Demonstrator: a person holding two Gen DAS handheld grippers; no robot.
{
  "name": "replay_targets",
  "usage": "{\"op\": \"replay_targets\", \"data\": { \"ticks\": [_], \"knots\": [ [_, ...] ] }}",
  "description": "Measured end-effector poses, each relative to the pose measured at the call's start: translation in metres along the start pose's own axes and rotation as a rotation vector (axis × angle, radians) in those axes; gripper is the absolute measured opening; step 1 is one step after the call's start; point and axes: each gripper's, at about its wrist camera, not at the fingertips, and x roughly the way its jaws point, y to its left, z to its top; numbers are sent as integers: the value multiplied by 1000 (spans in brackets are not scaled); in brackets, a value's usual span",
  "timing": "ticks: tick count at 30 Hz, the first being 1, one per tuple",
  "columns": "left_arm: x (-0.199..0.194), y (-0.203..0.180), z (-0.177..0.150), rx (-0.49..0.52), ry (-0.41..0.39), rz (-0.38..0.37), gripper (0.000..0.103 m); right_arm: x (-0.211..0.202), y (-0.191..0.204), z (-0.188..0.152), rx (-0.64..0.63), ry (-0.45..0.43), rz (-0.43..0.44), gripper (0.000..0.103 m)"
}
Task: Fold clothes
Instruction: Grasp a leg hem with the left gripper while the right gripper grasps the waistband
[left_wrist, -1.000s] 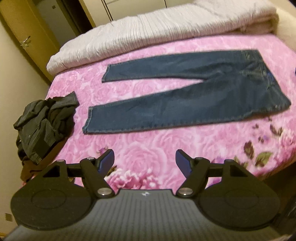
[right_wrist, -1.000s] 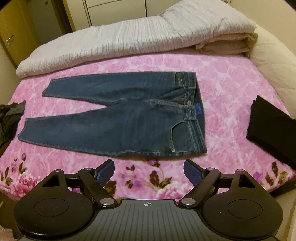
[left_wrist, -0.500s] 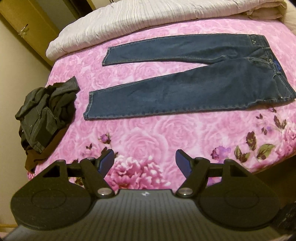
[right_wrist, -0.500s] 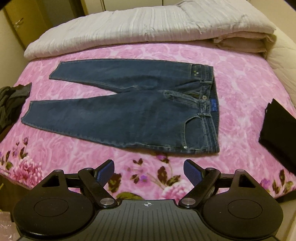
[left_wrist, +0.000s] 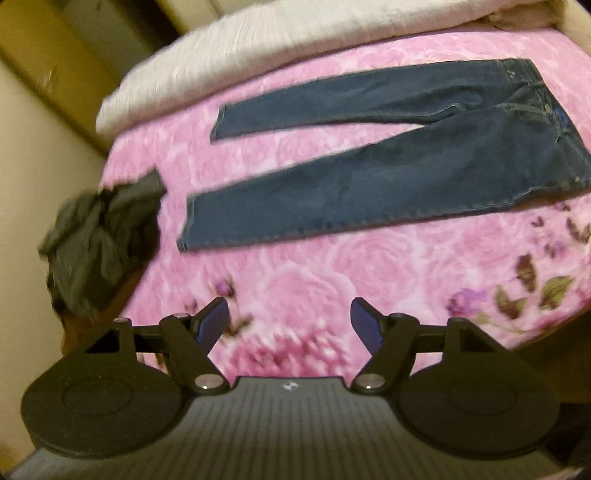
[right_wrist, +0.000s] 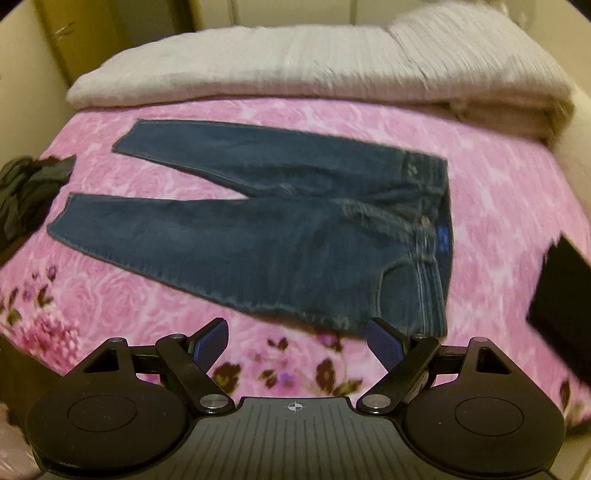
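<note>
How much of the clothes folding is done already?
Barely started. Done: the jeans lie spread flat on the pink bedspread. In hand: nothing; the left gripper and right gripper are open and empty. Left: folding the jeans, plus the crumpled dark clothes.

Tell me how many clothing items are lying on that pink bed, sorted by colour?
Blue: 1, the blue denim jeans spread flat.
Dark grey: 1, the crumpled dark grey garment at the left edge.
Black: 1, the flat black folded item at the right edge.
Total: 3
</note>
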Motion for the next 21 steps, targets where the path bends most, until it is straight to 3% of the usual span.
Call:
{"op": "replay_targets", "data": {
  "ticks": [4, 10, 15, 21],
  "knots": [
    [51, 9, -11, 148, -57, 67, 70, 22, 12, -10, -153, -31, -80, 85],
    [161, 33, -18, 376, -90, 160, 69, 57, 31, -25, -371, -72, -197, 85],
    [254, 49, -34, 662, -147, 247, 65, 108, 44, -24, -433, -46, -254, 85],
    [318, 72, -39, 832, -162, 234, 62, 155, 59, -18, -456, -9, -288, 85]
  ]
}}
